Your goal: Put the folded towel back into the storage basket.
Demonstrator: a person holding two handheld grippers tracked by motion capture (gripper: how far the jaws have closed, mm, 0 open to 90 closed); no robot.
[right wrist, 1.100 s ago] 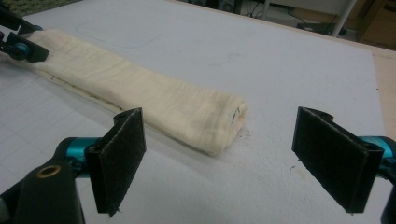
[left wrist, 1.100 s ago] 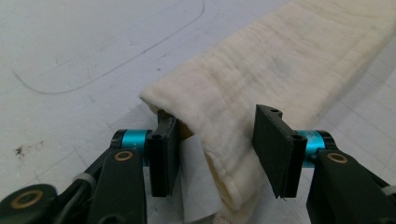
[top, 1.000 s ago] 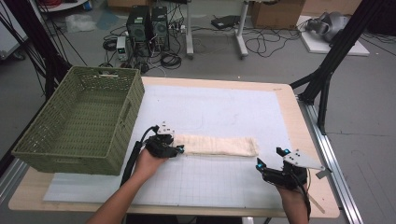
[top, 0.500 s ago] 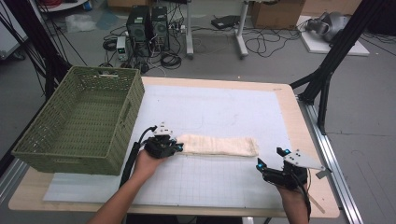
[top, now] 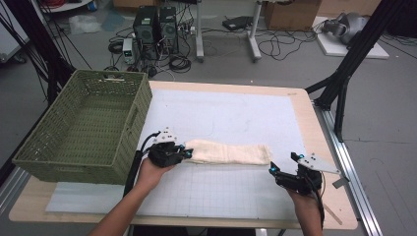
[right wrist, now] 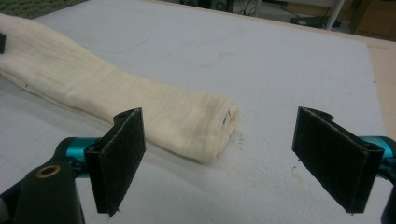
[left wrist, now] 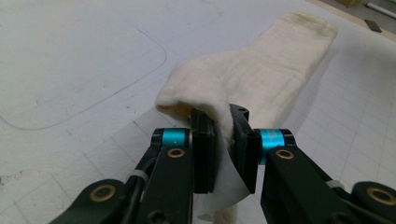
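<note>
A cream folded towel (top: 228, 153) lies as a long strip across the white mat (top: 226, 118). My left gripper (top: 186, 152) is shut on the towel's left end; in the left gripper view the cloth (left wrist: 243, 79) is pinched between the jaws and its edge is lifted a little. My right gripper (top: 273, 172) stands open just short of the towel's right end, low over the mat. In the right gripper view the rounded towel end (right wrist: 196, 126) lies between and beyond the wide-apart pads (right wrist: 122, 154), not touching them.
A green woven basket (top: 88, 123) stands at the table's left, its near wall close to my left hand. The wooden table edge (top: 339, 196) runs right of my right hand. Black stand legs (top: 344, 83), cables and computers are on the floor beyond.
None of note; both grippers and the towel stay about where they were.
</note>
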